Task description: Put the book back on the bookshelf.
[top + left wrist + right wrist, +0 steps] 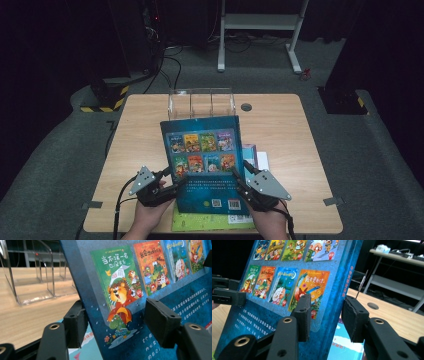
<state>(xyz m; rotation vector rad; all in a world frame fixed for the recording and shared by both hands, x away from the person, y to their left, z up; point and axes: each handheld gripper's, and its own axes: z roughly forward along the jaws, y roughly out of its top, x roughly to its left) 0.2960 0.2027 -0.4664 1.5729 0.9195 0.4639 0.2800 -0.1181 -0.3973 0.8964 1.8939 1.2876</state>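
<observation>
A: Container at far edge of desk (150,150)?
B: Clear acrylic rack (201,102), upright dividers, compartments bare.

A: Main item, location?
B: Blue picture book (207,165), back cover up, over near half of desk, lifted and tilted, top edge leaning toward rack. Long axis near edge to far edge; barcode end toward near edge.

A: Left tongs (172,184)?
B: At book's lower left edge. Pads astride that edge, one above cover, one beneath; no firm press seen, not clamped.

A: Right tongs (241,181)?
B: At lower right edge, astride spine side, small gaps visible, not clamped.

A: Beneath?
B: More books (252,155) flat on desk, green one (200,222) at near edge.
</observation>
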